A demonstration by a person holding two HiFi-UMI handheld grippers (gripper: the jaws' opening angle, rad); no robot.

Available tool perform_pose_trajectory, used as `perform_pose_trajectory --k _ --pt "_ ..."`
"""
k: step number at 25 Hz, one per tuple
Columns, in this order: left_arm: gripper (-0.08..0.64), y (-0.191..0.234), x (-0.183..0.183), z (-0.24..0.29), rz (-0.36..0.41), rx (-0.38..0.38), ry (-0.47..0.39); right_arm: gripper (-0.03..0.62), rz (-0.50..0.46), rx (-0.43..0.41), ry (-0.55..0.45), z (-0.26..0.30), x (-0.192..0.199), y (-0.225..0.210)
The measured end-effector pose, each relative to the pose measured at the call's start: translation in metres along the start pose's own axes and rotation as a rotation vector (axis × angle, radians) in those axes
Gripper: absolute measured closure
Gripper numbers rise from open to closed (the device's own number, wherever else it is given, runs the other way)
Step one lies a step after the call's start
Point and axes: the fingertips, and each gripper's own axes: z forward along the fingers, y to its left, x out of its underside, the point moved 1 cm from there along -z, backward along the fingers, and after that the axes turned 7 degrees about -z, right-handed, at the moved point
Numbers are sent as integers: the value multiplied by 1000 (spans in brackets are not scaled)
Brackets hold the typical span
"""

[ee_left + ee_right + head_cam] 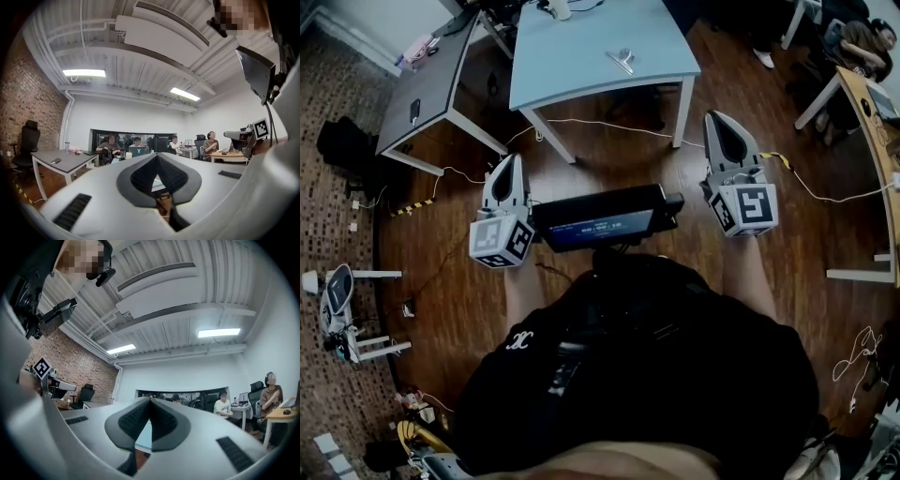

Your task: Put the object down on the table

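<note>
Head view: finds the left tongs (513, 159) and the right tongs (719, 117) held up side by side, tips aimed toward the far, light-blue tabletop (572, 56). Carries nothing in either. Places a small metal object (622, 60) already flat on that tabletop, well apart from both tips, farther off and between them, seemingly nearer the right. Reads its long axis as slanting far-left to near-right, though too small to name the thing.

Left gripper view: shows the left tongs (157, 155) pressed together, pinching nothing. Gives only a sliver of pale blue below the tips, and no sight of the object.

Right gripper view: shows the right tongs (150, 400) likewise squeezed together on nothing. Offers no sight of the object here either.
</note>
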Motion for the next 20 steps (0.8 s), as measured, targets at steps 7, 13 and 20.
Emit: perform_pose_trajectory --k 7,13,20 --pt "571 -4 0 -1 -23 5 4 615 -11 -4 6 -3 0 0" --pt "569 -7 3 2 -2 9 21 614 -23 -11 24 -3 3 -2" --pt "571 4 6 4 -16 8 32 614 -14 -17 35 5 9 6"
